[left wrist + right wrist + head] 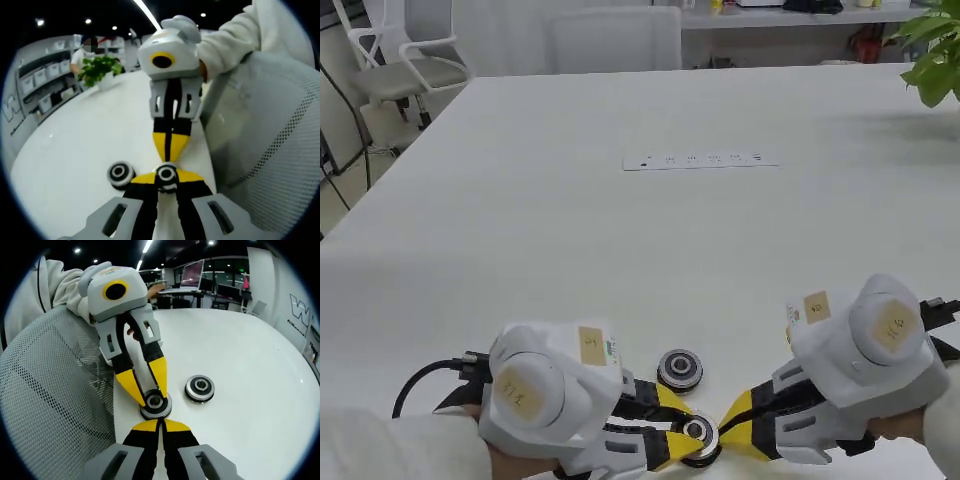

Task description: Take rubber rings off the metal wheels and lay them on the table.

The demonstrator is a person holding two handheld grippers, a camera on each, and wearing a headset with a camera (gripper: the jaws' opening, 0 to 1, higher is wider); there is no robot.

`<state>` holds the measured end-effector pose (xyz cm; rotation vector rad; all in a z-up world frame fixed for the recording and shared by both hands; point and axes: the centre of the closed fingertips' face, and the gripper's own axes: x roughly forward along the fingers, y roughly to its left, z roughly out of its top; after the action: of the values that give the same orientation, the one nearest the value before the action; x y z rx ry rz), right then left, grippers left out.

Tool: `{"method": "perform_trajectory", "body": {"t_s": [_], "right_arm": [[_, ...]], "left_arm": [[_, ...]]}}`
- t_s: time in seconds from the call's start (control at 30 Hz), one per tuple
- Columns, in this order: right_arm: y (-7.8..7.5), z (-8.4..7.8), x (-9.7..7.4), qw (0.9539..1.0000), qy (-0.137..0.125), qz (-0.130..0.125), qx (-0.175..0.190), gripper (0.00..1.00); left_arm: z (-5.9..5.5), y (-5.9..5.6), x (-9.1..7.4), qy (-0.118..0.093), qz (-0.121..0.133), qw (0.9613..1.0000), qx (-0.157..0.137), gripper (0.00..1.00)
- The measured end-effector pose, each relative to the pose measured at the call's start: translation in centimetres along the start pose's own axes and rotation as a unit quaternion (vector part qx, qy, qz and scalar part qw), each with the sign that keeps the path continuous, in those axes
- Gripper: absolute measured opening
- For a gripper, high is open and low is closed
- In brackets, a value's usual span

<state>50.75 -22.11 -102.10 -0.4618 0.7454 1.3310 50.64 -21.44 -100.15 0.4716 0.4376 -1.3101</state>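
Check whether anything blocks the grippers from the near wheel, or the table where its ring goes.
Nothing visible does. The left gripper is around the near wheel, the right gripper at its rim. Only the second wheel lies on the table nearby.

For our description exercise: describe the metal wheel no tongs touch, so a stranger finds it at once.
On the white table, look to the near edge, where the left gripper and right gripper meet. Just beyond their tongs lies a small, dark-banded metal wheel. Unlike its twin, caught between the tongs, it lies free.
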Motion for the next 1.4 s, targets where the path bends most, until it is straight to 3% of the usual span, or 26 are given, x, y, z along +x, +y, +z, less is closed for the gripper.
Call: {"method": "perform_trajectory", "body": {"t_s": [0.1, 0.17, 0.27, 0.43, 0.6, 1.2, 1.4], "right_arm": [[-0.2, 0.0, -0.2, 0.9967, -0.003, 0.003, 0.081, 0.00], [-0.4, 0.1, -0.3, 0.9962, -0.008, 0.004, 0.087, 0.00], [-0.5, 0.3, -0.4, 0.9902, -0.020, 0.008, 0.138, 0.00], [-0.4, 1.4, -0.7, 0.9840, -0.048, 0.022, 0.170, 0.00], [-0.3, 1.3, -0.7, 0.9857, -0.040, 0.015, 0.163, 0.00], [0.2, 1.9, -0.8, 0.9843, -0.048, 0.021, 0.168, 0.00], [0.2, 2.1, -0.9, 0.9819, -0.054, 0.027, 0.179, 0.00]], "left_arm": [[0.0, 0.0, 0.0, 0.000, 0.001, 1.0000, -0.001, 0.14], [0.0, 0.0, 0.0, -0.001, 0.001, 1.0000, -0.001, 0.14], [-0.1, 0.1, 0.0, -0.001, 0.001, 1.0000, -0.002, 0.14], [-0.1, 0.1, 0.0, -0.001, 0.002, 1.0000, -0.002, 0.14], [-0.1, 0.1, 0.0, 0.001, 0.001, 1.0000, 0.001, 0.13], [-0.1, 0.2, 0.0, 0.002, 0.001, 1.0000, 0.002, 0.13], [-0.1, 0.2, 0.0, 0.002, 0.001, 1.0000, 0.001, 0.13]]}}
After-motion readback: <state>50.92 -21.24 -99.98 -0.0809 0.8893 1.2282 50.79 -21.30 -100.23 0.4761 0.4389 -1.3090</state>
